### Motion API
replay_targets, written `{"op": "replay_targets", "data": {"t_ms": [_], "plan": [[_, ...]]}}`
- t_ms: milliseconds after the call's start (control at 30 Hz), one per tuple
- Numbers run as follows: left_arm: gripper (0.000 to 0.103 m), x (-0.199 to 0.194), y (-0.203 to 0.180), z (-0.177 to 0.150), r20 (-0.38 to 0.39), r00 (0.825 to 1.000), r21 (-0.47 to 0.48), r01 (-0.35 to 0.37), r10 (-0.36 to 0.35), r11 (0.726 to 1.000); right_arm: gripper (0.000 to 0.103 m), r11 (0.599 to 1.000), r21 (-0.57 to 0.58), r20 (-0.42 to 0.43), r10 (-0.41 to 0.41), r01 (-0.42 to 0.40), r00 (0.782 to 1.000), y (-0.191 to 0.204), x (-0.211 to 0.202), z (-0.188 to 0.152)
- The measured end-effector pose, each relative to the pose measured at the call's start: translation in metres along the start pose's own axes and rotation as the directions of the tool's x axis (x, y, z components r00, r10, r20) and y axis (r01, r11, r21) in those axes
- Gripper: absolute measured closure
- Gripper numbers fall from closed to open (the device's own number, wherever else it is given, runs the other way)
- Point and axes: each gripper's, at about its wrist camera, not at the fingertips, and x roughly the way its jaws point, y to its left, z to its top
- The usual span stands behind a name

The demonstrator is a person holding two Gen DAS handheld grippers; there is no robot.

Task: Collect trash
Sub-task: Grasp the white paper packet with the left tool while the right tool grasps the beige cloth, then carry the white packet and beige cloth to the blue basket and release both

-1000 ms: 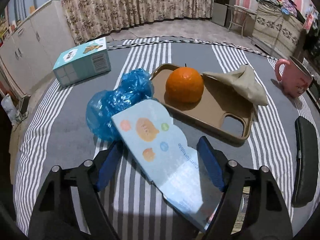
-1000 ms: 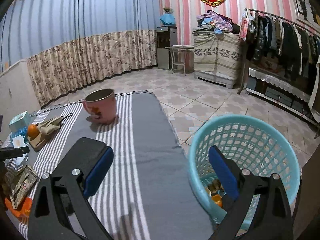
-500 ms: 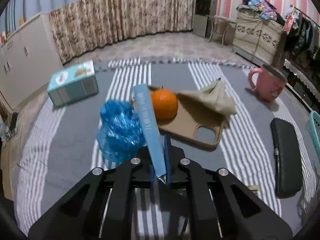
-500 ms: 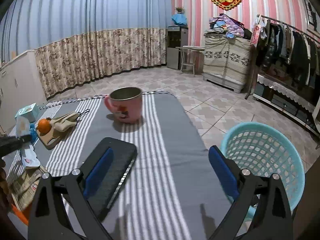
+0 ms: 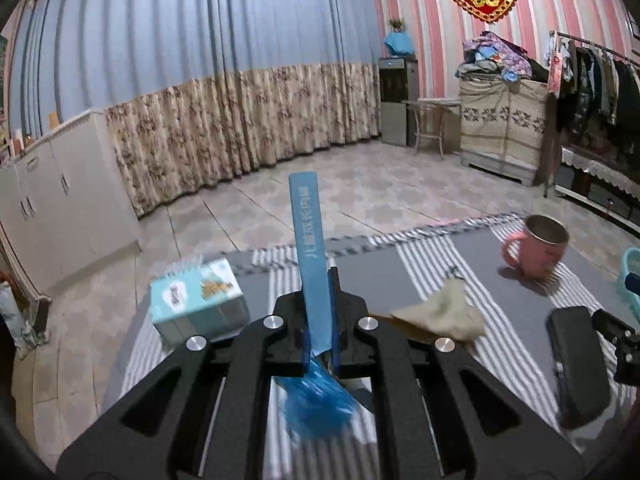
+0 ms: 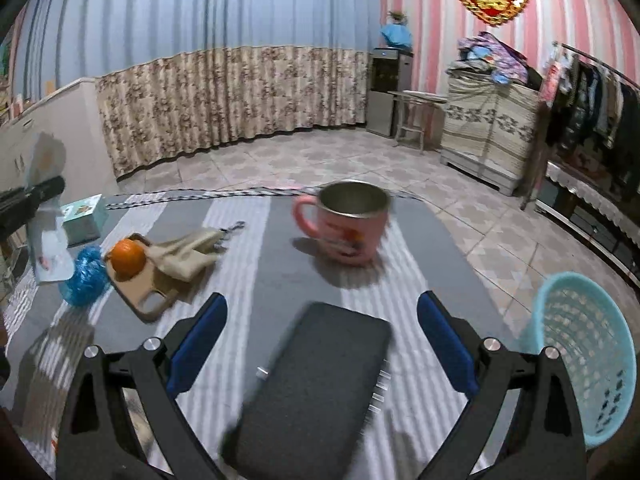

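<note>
The left tool is clamped on a thin blue card packet, held edge-up above the table. The right tool hangs open over a black case. Pinched only at its lower end, the packet could slip out before reaching the basket.

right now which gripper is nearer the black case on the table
Right. The right gripper hangs open directly over the black case, its fingers either side of it. The left gripper, shut on a blue packet, is off toward the table's far left side.
</note>
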Motion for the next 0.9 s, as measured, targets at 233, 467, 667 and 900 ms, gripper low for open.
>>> {"op": "replay_targets", "data": {"t_ms": [233,467,667,900], "plan": [[0.098,0.02,0.029,-0.01,-0.03,0.999,-0.074,-0.019,0.017,0.997,0.01,0.998,-0.027,-0.029,0.063,-0.064,0.998,0.055,0.04,0.026],[0.098,0.033,0.046,-0.015,-0.065,0.998,-0.126,-0.025,0.017,0.992,0.02,0.991,-0.072,-0.134,0.101,-0.111,0.986,0.103,0.096,0.033],[0.098,0.033,0.042,-0.017,-0.062,0.998,-0.109,-0.033,0.027,0.993,0.065,0.98,-0.066,-0.21,0.172,-0.189,0.963,0.111,0.119,0.024],[0.098,0.03,0.043,-0.017,-0.075,0.996,-0.137,-0.059,0.049,0.989,0.095,0.975,-0.047,-0.138,0.209,-0.217,0.968,0.09,0.102,0.026]]}}
